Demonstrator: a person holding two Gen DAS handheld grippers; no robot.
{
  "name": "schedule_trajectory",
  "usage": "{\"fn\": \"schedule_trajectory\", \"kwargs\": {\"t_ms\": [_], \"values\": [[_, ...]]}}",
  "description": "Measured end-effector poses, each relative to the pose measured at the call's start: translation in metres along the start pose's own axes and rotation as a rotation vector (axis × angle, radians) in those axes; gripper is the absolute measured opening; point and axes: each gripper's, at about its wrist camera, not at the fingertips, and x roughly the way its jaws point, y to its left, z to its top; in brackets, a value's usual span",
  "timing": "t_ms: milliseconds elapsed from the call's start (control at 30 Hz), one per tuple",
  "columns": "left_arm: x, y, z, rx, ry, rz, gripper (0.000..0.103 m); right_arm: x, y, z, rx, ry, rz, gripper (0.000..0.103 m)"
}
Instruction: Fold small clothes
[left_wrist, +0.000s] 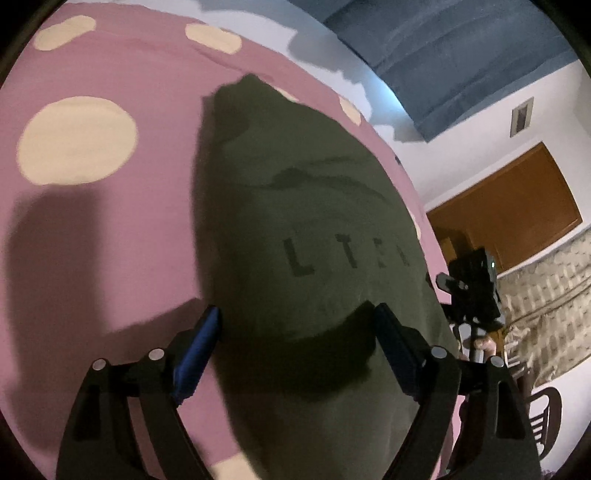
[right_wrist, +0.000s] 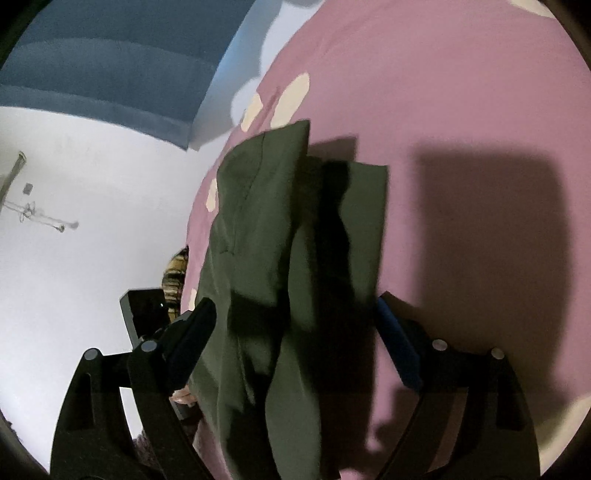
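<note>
Olive shirt (left_wrist: 295, 229) lies partly folded on the pink spotted bedsheet (left_wrist: 110, 240). Left gripper (left_wrist: 295, 325) and right gripper (right_wrist: 295, 317) both spread wide above the shirt, holding nothing. Best next: pinch one layered edge squarely, lift low, keep corners matched.

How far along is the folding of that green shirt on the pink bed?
Done: the olive shirt lies doubled into a narrow strip on the pink spotted sheet. In hand: nothing; left gripper and right gripper are open. Left: probably folding it shorter.
</note>
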Motion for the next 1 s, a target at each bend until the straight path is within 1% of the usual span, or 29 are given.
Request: {"fn": "schedule_trajectory", "kwargs": {"t_ms": [67, 133, 167, 233, 267, 300, 433, 567, 667, 900, 967, 1000], "values": [[0.009, 0.003, 0.001, -0.010, 0.019, -0.011, 0.083, 0.012, 0.007, 0.003, -0.040, 0.035, -0.022, 0.089], [0.010, 0.003, 0.001, -0.008, 0.012, -0.020, 0.082, 0.025, 0.015, 0.005, -0.088, 0.081, -0.048, 0.090], [0.010, 0.002, 0.001, 0.005, 0.007, -0.014, 0.079, 0.029, 0.018, 0.005, -0.105, 0.092, -0.063, 0.089], [0.010, -0.002, -0.003, 0.045, -0.001, 0.017, 0.074, 0.036, 0.025, 0.004, -0.135, 0.099, -0.090, 0.070], [0.007, -0.004, -0.005, 0.057, -0.003, 0.026, 0.070, 0.039, 0.025, 0.003, -0.137, 0.110, -0.089, 0.063], [0.005, -0.004, -0.008, 0.065, -0.003, 0.032, 0.069, 0.040, 0.024, 0.003, -0.133, 0.108, -0.083, 0.055], [0.002, -0.009, -0.007, 0.076, -0.014, 0.060, 0.060, 0.040, 0.028, 0.000, -0.137, 0.077, -0.063, 0.044], [-0.004, -0.014, -0.007, 0.097, -0.032, 0.083, 0.054, 0.034, 0.038, -0.013, -0.170, 0.045, -0.070, 0.038], [-0.010, -0.016, -0.009, 0.108, -0.048, 0.091, 0.052, 0.035, 0.044, -0.015, -0.193, 0.026, -0.077, 0.036], [-0.024, -0.013, -0.007, 0.127, -0.070, 0.119, 0.051, 0.036, 0.047, -0.017, -0.196, 0.010, -0.054, 0.035], [-0.026, -0.013, -0.006, 0.128, -0.075, 0.128, 0.051, 0.029, 0.035, -0.017, -0.204, 0.010, -0.050, 0.034], [-0.028, -0.013, -0.006, 0.127, -0.079, 0.132, 0.051, 0.030, 0.037, -0.016, -0.208, 0.007, -0.047, 0.033]]}}
